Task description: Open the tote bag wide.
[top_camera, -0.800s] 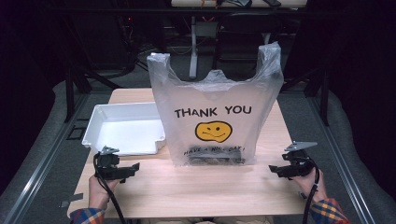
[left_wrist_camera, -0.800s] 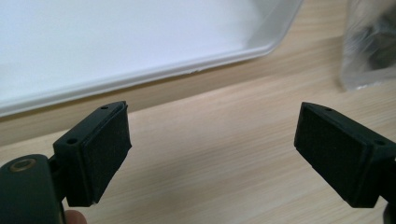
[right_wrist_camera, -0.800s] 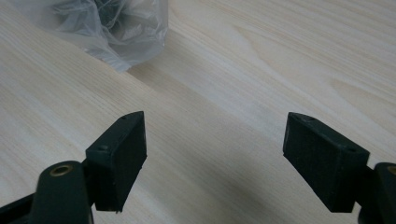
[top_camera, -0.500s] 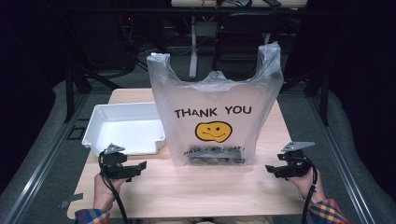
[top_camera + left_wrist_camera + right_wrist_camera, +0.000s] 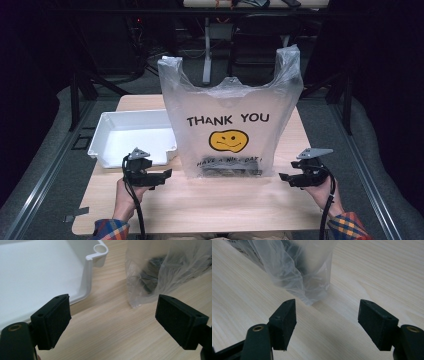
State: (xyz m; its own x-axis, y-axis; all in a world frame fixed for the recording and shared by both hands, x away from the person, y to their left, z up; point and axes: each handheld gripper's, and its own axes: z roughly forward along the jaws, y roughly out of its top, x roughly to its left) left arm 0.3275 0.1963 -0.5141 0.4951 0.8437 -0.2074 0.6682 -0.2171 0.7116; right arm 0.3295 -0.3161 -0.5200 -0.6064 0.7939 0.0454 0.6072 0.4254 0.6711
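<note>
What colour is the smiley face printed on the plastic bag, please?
Yellow-orange with dark eyes and mouth; the smiley face on the plastic bag shows best in the high view.

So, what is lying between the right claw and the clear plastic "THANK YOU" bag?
Nothing: only bare light wooden tabletop separates the open right claw from the standing clear plastic bag, seen in the right gripper view and the high view.

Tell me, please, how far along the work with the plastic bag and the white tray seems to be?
Barely begun, it seems. The plastic bag stands upright beside the white tray, with something dark inside at its base; the tray holds nothing. In hand: the left gripper and right gripper flank the bag's bottom corners, jaws open, holding nothing. Any handling of bag or contents looks left to do.
</note>
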